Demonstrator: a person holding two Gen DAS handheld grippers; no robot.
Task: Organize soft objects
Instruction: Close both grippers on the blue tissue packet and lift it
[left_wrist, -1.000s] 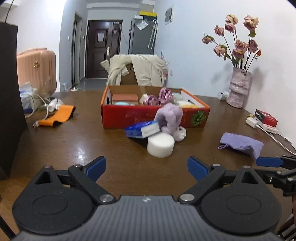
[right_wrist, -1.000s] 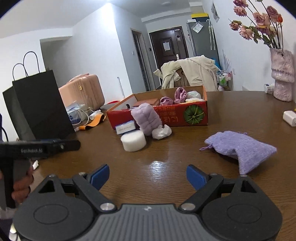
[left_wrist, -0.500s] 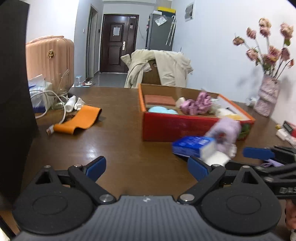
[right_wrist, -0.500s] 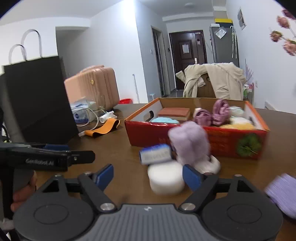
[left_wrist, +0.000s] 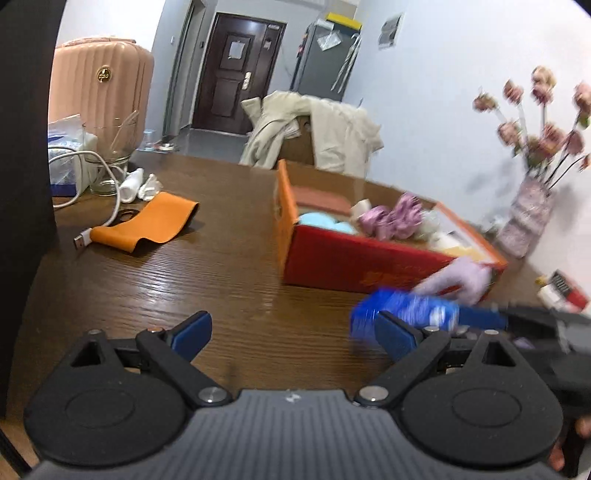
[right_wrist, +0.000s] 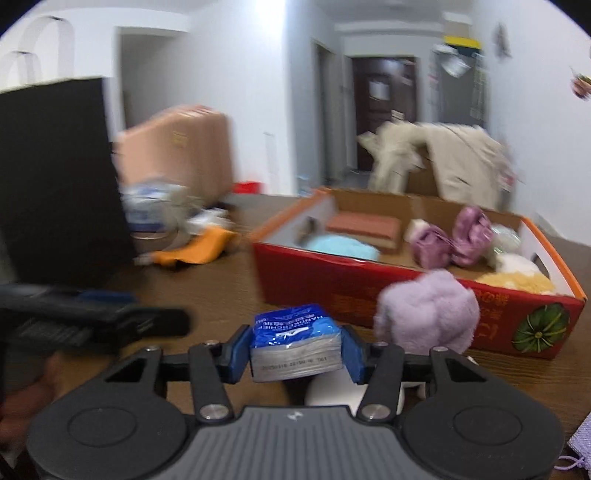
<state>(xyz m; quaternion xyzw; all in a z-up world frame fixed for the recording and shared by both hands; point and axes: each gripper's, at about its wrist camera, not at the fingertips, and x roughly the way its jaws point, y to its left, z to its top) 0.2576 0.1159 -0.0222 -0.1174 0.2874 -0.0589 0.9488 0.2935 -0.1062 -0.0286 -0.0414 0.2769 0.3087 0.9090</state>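
Observation:
My right gripper (right_wrist: 295, 352) is shut on a blue tissue pack (right_wrist: 295, 341), held just in front of the red box (right_wrist: 413, 291). A fluffy purple toy (right_wrist: 428, 314) leans against the box front, with a white sponge (right_wrist: 332, 393) under the gripper. The box holds several soft things, among them a light-blue one (right_wrist: 340, 247) and purple cloths (right_wrist: 454, 240). My left gripper (left_wrist: 291, 332) is open and empty over the table, left of the tissue pack (left_wrist: 406, 308). The right gripper's finger (left_wrist: 480, 317) shows there too.
An orange band (left_wrist: 147, 225), a white cable (left_wrist: 99, 173) and a glass jar (left_wrist: 107, 158) lie at the left. A black bag (right_wrist: 55, 177) stands at the left edge. A flower vase (left_wrist: 524, 225) stands at the back right. A purple pouch (right_wrist: 581, 443) lies at the front right.
My right gripper has moved in and shut on the blue tissue pack. My left gripper has swung left and stayed open.

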